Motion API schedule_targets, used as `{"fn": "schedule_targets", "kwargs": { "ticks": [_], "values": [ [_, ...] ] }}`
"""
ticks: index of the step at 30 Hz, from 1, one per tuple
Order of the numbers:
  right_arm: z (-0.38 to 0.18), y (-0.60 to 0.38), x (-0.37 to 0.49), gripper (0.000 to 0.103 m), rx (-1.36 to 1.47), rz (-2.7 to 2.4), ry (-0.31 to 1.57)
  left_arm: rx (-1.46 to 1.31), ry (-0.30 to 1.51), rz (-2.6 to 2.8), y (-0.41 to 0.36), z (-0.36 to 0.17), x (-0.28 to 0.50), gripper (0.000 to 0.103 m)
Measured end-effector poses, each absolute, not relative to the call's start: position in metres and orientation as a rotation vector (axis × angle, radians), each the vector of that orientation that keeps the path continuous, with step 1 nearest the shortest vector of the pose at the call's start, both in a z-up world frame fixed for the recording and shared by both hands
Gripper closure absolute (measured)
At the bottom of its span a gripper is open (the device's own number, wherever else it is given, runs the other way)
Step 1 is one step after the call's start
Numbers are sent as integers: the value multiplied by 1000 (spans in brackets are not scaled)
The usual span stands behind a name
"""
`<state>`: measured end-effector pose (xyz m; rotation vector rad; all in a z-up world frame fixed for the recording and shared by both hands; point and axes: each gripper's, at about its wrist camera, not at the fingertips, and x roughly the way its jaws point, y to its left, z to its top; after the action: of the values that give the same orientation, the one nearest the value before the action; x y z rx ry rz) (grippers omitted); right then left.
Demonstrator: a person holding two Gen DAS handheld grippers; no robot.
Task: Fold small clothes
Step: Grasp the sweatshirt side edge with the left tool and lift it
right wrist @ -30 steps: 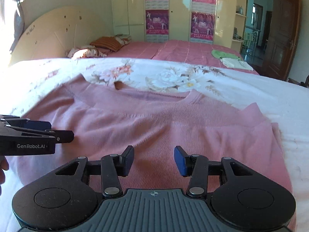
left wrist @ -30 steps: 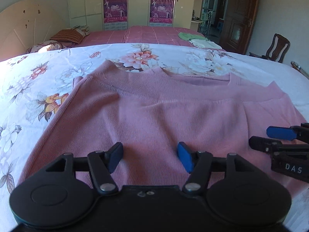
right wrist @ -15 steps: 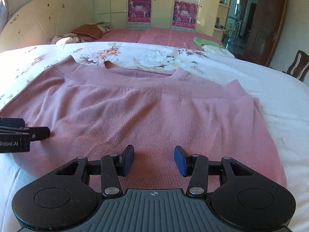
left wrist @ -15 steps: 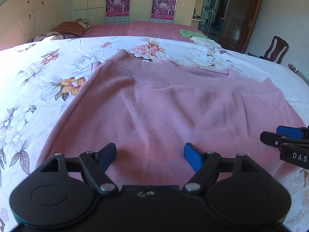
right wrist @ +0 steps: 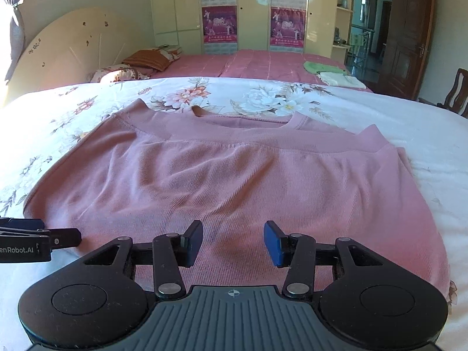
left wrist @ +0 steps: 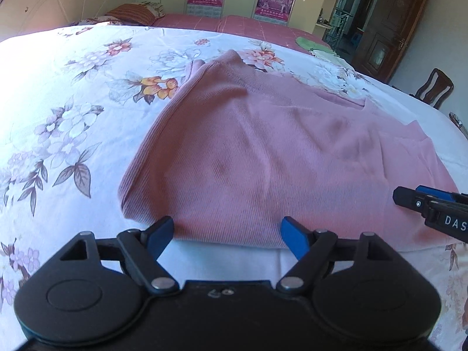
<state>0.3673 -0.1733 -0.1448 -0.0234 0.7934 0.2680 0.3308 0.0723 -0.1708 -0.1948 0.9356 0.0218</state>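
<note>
Left gripper: your left gripper (left wrist: 226, 235) has its jaws spread wide with nothing between them; the blue pads (left wrist: 159, 235) sit at the near folded edge of the garment, whether touching it you cannot tell

Right gripper: your right gripper (right wrist: 233, 241) is also parted and holds nothing; its pads (right wrist: 273, 242) hang over the near part of the cloth; in the left view its tip (left wrist: 433, 204) shows at the right edge, seemingly over the garment's right side

Garment: the pink sweater (right wrist: 222, 175) lies flat on the bed, folded across so its ribbed band (right wrist: 263, 139) runs along the far side, just short of the neckline (right wrist: 245, 118); the near edge is a soft fold

Bed: the floral sheet (left wrist: 73, 111) lies under the sweater and shows on every side of it

Beyond: a second bed with a pink cover (right wrist: 257, 64); on it a green cloth (right wrist: 320, 67) beside a white cloth (right wrist: 342, 80); a dark wooden door (right wrist: 409, 29) and a chair (left wrist: 434, 87) to the right
</note>
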Motion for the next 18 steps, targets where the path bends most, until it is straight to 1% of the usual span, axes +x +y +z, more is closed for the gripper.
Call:
{"fn": "schedule_targets", "kwargs": {
  "ticks": [4,10,13,18],
  "values": [
    [-153,-175,370,57,-39,290,796,-295,977,43,77,-179,324,22],
    [-160,-184,373,57,-38,328,800,-335,941,82,72,-184,327,19],
    [-160,-186,375,57,-42,345,790,-458,901,94,78,-185,333,18],
    [-159,-189,379,57,-35,366,767,-626,801,111,88,-191,339,20]
  ]
}}
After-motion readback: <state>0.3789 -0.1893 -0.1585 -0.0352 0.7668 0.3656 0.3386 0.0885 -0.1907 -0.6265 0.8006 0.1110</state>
